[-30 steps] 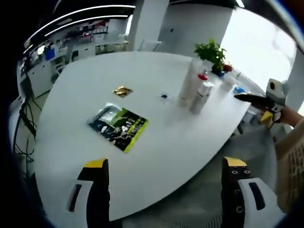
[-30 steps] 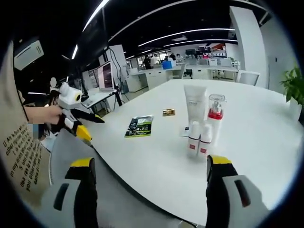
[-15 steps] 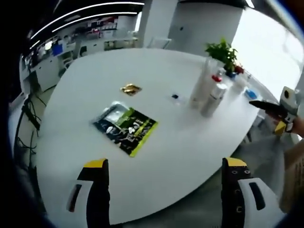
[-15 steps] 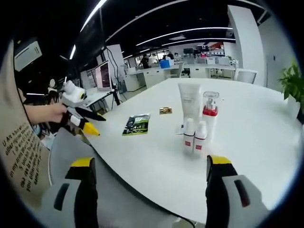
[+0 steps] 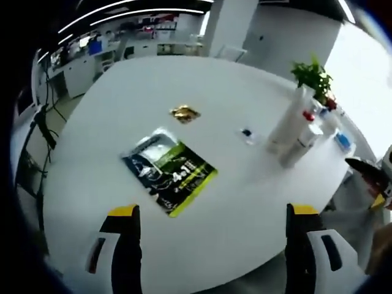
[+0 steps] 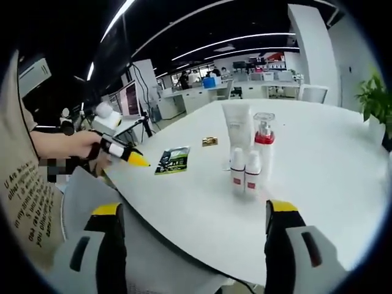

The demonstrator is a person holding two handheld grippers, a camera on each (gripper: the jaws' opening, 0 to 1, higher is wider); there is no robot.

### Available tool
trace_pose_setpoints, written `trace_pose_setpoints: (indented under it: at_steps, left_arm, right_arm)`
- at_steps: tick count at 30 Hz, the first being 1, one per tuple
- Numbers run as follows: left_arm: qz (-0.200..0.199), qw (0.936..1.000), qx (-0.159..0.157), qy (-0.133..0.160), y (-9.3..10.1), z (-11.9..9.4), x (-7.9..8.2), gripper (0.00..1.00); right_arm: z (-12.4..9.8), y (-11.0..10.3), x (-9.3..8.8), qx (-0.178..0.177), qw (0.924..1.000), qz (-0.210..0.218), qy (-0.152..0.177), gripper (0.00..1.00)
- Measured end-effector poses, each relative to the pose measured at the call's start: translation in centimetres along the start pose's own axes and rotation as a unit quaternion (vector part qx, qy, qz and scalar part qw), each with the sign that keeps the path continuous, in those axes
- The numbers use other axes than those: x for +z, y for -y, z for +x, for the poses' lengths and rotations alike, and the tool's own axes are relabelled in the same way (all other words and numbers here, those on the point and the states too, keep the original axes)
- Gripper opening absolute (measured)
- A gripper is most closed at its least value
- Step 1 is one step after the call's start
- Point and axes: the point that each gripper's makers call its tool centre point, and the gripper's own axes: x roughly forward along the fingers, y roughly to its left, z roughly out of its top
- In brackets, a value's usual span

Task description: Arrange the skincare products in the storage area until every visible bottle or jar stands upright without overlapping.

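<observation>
Upright on the white table (image 6: 318, 177) stand a white tube (image 6: 239, 125), a clear pump bottle with a red collar (image 6: 263, 142) and two small white bottles with red labels (image 6: 237, 173) (image 6: 251, 174), packed close together. My right gripper (image 6: 195, 208) is open at the near table edge, short of them. In the left gripper view the tube (image 5: 288, 121) and pump bottle (image 5: 303, 139) stand at the far right. My left gripper (image 5: 213, 211) is open over the table, just short of a green and black packet (image 5: 170, 177). A hand holds that left gripper (image 6: 138, 160) at the left.
A small gold sachet (image 5: 184, 113) and a tiny blue item (image 5: 246, 133) lie beyond the packet (image 6: 173, 160). A potted plant (image 5: 313, 73) stands at the far table edge. My right gripper (image 5: 358, 166) pokes in from the right. Desks and chairs fill the background.
My left gripper has moved forward over the table toward the packet, which now looks larger and nearer. The right gripper view has drifted slightly. Both grippers stay open and nothing on the table moved.
</observation>
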Motion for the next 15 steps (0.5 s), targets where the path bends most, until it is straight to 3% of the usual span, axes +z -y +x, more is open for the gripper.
trace_pose_setpoints:
  at_steps: [15]
  left_arm:
    - [-0.059,0.9973,0.043,-0.005,-1.7,2.6,0.7,0.97]
  right_arm:
    - [0.7,-0.2,-0.7,-0.007,0.9997,0.021,0.004,0.95]
